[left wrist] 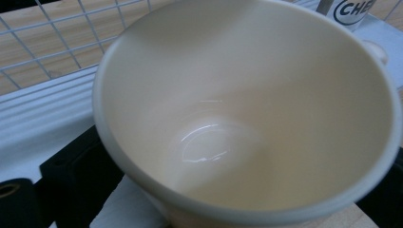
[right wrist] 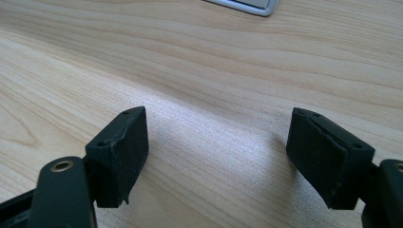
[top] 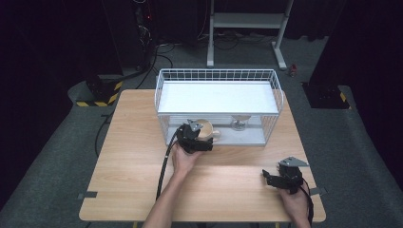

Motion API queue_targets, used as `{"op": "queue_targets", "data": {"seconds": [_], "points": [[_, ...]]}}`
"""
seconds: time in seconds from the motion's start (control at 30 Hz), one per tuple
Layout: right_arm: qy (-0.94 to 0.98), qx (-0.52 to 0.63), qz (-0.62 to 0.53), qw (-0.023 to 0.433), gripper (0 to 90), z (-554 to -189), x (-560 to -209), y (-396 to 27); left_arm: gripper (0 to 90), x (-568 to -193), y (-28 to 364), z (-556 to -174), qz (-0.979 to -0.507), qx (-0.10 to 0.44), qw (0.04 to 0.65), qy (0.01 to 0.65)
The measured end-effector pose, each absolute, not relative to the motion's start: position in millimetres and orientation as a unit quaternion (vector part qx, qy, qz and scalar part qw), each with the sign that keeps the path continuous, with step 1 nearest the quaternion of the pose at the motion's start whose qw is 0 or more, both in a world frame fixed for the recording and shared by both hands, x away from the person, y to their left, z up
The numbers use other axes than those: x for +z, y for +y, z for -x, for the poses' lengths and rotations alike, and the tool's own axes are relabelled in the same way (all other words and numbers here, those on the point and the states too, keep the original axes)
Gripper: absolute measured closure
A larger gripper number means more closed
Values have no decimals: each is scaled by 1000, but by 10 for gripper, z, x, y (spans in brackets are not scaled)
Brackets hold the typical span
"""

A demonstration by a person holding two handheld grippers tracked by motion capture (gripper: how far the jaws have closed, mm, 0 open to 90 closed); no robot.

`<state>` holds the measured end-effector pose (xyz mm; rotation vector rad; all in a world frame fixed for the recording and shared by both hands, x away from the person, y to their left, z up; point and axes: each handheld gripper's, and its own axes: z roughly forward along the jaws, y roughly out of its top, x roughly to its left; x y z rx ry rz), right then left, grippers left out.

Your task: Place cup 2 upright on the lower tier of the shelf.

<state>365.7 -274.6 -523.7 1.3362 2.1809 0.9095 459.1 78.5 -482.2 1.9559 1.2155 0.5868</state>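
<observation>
Left gripper [top: 203, 138]: jaws are set either side of the cup [top: 207, 129], one black pad seen low at the cup's outer wall in the left gripper view, the other barely glimpsed at the far edge. Whether the pads press on the wall cannot be told; the cup [left wrist: 247, 123] is seen from above the rim, cream inside, tilted slightly toward the camera.

Cup is placed on the lower shelf of the wire rack [top: 161, 95], at its front left, handle turned to the right. A stemmed glass [top: 240, 121] is stood farther right on the same shelf, apart from the cup. A tin with dark lettering [left wrist: 349, 12] is seen just behind the cup.

Right gripper [top: 273, 178]: jaws are held wide apart, nothing between them; bare wood is seen between the pads [right wrist: 124, 152]. It is held low over the table [top: 133, 156], near the front right corner, well apart from the rack.
</observation>
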Motion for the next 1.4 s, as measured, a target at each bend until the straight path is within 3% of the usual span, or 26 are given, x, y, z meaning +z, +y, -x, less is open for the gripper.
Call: {"op": "queue_targets", "data": {"seconds": [0.33,0.77,1.4], "points": [[785,327,-481,212,220,-3656,-5237,-2746,24,-4795,803,-4539,-772,230,362,470],[785,327,-482,212,220,-3656,-5237,-2744,118,-4835,833,-4413,-774,238,352,469],[785,327,-482,211,220,-3655,-5236,-2745,182,-4869,827,-4416,-767,242,344,485]]}}
